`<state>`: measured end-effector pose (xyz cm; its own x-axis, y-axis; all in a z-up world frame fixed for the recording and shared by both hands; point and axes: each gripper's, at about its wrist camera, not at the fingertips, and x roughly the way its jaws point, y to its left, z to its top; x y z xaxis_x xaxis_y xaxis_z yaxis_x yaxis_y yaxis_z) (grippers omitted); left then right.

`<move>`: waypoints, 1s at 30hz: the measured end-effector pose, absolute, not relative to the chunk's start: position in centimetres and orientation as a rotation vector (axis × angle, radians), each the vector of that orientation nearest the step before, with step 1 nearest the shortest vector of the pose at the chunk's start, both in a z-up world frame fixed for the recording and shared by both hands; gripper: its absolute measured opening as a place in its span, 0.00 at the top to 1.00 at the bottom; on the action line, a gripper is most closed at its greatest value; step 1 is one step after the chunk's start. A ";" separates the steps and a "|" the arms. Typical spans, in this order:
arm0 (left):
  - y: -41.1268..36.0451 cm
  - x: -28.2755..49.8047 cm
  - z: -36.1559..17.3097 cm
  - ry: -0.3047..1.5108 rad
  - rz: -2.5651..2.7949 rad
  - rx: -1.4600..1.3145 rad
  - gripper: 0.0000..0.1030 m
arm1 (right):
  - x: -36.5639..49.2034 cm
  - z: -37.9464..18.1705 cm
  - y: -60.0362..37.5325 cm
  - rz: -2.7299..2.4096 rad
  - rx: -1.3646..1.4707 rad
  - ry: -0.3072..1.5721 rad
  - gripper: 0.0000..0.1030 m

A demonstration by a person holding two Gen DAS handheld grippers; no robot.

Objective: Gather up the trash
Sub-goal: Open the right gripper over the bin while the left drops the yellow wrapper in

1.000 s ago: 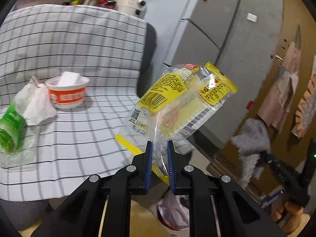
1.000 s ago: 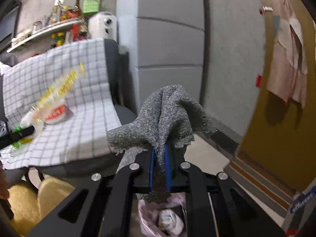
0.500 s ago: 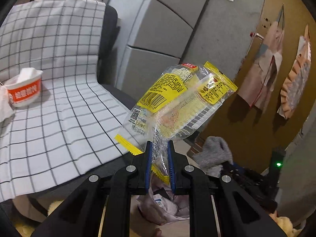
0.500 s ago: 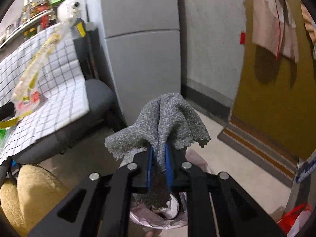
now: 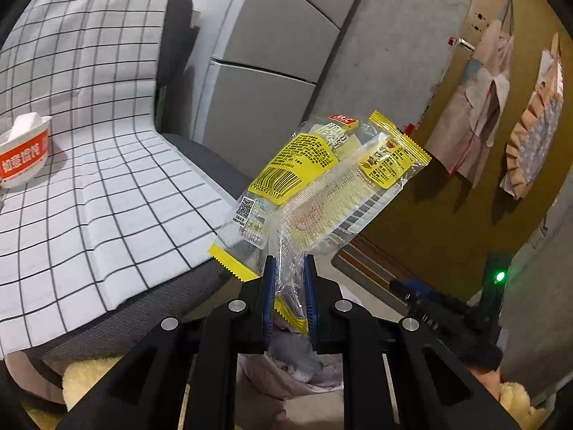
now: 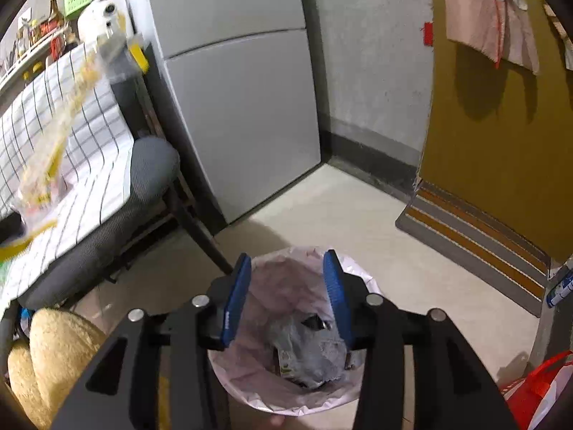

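My left gripper (image 5: 289,286) is shut on a clear and yellow snack wrapper (image 5: 318,182), held up above the trash bin (image 5: 286,376). The wrapper shows blurred at the left of the right wrist view (image 6: 71,107). My right gripper (image 6: 286,294) is open and empty, right above the bin with a pink liner (image 6: 358,394). A grey cloth (image 6: 308,354) lies inside the bin among other trash. The right gripper also shows at the lower right of the left wrist view (image 5: 447,315).
A chair draped with a checked cloth (image 5: 89,179) holds an orange and white paper bowl (image 5: 23,157). A grey fridge (image 6: 243,100) stands behind. A striped mat (image 6: 476,236) lies by the brown door. A red bag (image 6: 537,390) sits at the right.
My right gripper opened and the grey cloth dropped into the bin. My left gripper carried the wrapper away from the chair and over the bin.
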<state>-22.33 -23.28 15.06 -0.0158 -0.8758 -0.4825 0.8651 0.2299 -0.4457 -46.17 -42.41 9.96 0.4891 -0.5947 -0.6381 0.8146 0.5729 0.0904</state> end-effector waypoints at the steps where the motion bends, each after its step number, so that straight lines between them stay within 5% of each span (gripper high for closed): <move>1: -23.4 -22.6 15.0 0.779 -1.390 -0.006 0.84 | -46.5 10.6 -42.4 -0.895 0.409 0.575 0.60; 11: -24.2 -25.6 13.3 0.776 -1.450 0.142 0.79 | -50.0 19.8 -40.4 -0.951 0.329 0.300 0.60; 25: -30.9 -29.3 8.9 0.895 -1.566 0.322 0.77 | -50.4 19.2 -41.5 -0.928 0.328 0.311 0.59; 30: -32.8 -29.7 8.1 0.909 -1.571 0.344 0.60 | -50.7 18.4 -42.0 -0.932 0.345 0.331 0.59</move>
